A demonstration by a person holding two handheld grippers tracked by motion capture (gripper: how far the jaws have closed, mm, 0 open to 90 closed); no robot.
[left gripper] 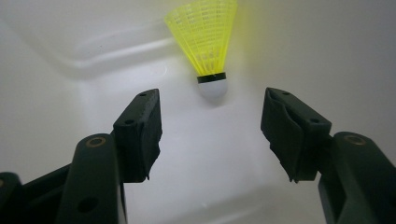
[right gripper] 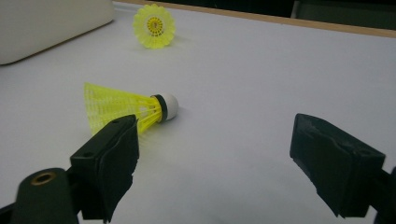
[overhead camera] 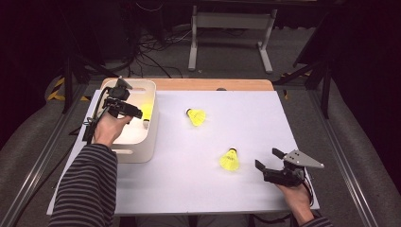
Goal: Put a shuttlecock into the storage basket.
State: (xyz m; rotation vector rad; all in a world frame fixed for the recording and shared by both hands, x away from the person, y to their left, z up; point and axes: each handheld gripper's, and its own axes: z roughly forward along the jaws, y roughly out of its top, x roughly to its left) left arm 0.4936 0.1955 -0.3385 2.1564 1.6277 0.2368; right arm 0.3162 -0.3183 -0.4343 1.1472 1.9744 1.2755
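Note:
A yellow shuttlecock [overhead camera: 146, 113] lies inside the white bin [overhead camera: 150, 137] at the table's left. My left gripper [overhead camera: 136, 113] hangs over the bin. In the left gripper view it [left gripper: 212, 126] stands open, and the shuttlecock [left gripper: 208, 46] rests on the bin's floor [left gripper: 205, 177] just beyond the jaw tips, cork end toward me and untouched. My right gripper [overhead camera: 267, 159] rests open at the front right of the table. A second shuttlecock [overhead camera: 230, 160] lies just to its left, ahead of my left jaw [right gripper: 126, 107]. A third [overhead camera: 196, 117] lies mid-table [right gripper: 154, 25].
The table top is a white sheet [overhead camera: 246, 123] with a wooden edge along the back. A corner of the bin [right gripper: 46, 23] shows at the upper left of the right gripper view. Beyond the table are a metal stand and cables on the floor.

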